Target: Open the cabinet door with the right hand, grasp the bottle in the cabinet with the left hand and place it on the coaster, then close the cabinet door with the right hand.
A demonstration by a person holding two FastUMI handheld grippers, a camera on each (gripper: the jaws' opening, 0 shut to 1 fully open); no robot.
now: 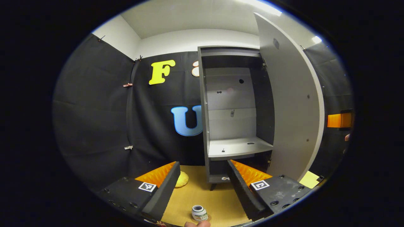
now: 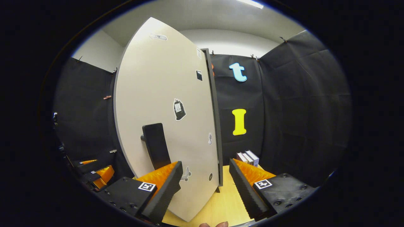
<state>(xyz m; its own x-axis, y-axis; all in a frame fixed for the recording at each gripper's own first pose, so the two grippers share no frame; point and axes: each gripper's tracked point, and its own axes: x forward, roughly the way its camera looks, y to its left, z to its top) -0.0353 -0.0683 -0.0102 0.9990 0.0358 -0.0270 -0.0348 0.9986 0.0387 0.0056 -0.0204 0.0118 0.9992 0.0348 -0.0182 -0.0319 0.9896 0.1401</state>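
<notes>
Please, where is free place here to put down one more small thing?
The cabinet shelf is mostly bare. The table is bare between the bottle and the cabinet foot. It is tighter near the yellow object and the books.

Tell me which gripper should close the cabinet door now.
Right. The door stands open just ahead of the open right gripper, near its handle. The bottle already sits on the coaster below the open left gripper.

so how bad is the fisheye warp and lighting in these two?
Left gripper view: the cabinet door bows strongly, the ceiling light glares at top, and the bottle is small but sharp. Right gripper view: the door bulges into a curved oval, evenly lit, its handle crisp, no motion blur.
</notes>
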